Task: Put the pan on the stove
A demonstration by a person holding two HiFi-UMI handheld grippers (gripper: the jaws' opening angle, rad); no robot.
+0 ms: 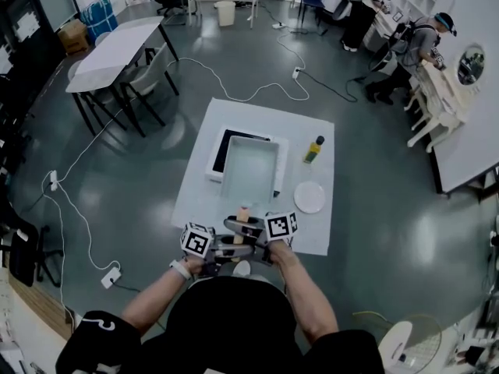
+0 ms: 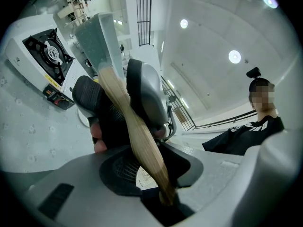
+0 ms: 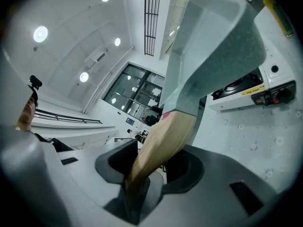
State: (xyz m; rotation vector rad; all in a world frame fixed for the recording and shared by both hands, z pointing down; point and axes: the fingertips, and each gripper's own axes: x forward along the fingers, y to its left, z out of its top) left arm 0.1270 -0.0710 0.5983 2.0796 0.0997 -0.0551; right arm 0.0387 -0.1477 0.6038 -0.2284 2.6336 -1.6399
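A grey rectangular pan [image 1: 249, 166] with a wooden handle [image 1: 242, 214] hangs over the white gas stove [image 1: 219, 151] on the white-covered table. Both grippers hold the handle from opposite sides near the table's front edge. My left gripper [image 1: 231, 245] is shut on the handle [image 2: 137, 136], with the pan [image 2: 102, 37] tilted ahead and the stove [image 2: 42, 56] beyond it. My right gripper [image 1: 256, 240] is shut on the same handle [image 3: 163, 141]; the pan [image 3: 213, 41] rises above the stove [image 3: 255, 91], and the burner shows under it.
A yellow-capped bottle [image 1: 313, 149] and a white plate [image 1: 309, 197] sit right of the stove on the white cover [image 1: 195, 185]. Cables [image 1: 234, 92] run over the floor. Tables with chairs [image 1: 117, 53] stand at the back left, and people work at benches [image 1: 437, 92] on the right.
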